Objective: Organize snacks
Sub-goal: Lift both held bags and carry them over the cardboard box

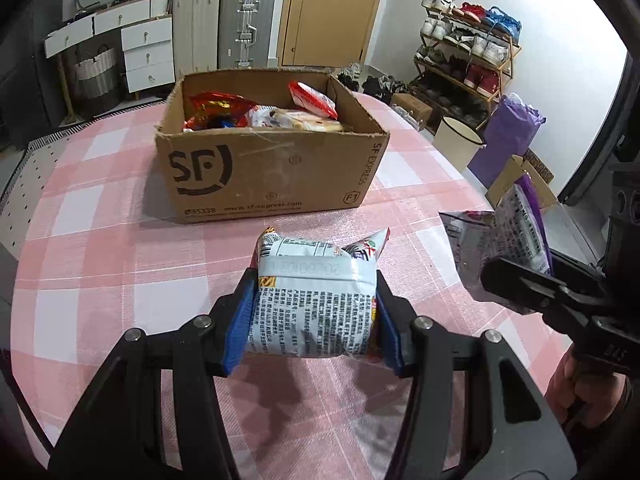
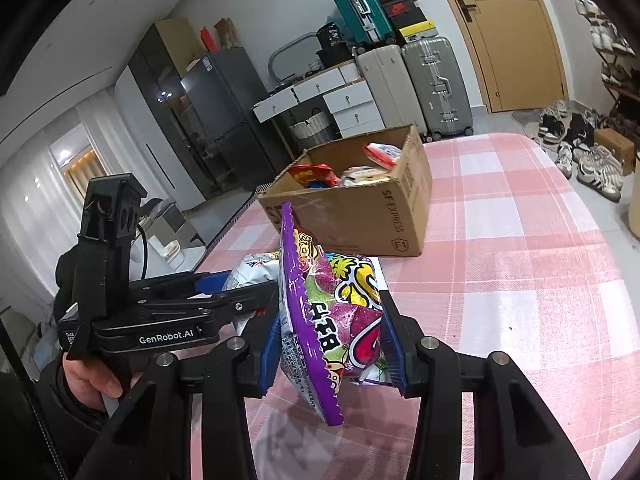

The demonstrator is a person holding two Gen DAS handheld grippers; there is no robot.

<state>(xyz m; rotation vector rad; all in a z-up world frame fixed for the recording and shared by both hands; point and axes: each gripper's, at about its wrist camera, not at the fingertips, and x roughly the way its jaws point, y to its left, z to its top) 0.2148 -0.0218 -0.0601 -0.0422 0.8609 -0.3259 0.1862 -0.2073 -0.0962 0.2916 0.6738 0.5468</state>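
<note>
My left gripper [image 1: 314, 320] is shut on a white snack packet [image 1: 316, 300] with printed text, held above the pink checked tablecloth [image 1: 100, 272]. My right gripper [image 2: 332, 344] is shut on a purple candy bag [image 2: 332, 312]; that bag also shows at the right of the left wrist view [image 1: 516, 232]. An open cardboard SF box [image 1: 272, 172] stands ahead of both grippers, with several snack packs [image 1: 280, 114] inside. The box also shows in the right wrist view [image 2: 360, 208]. The left gripper and white packet appear left of the purple bag in the right wrist view [image 2: 256, 272].
The table edge [image 1: 472, 176] curves off at the right. Beyond it stand a shoe rack [image 1: 468, 52], a white bin [image 1: 456, 138] and a purple bag [image 1: 508, 136]. Suitcases [image 1: 224, 28] and drawers [image 1: 144, 52] stand behind the box. Shoes [image 2: 580, 156] lie on the floor.
</note>
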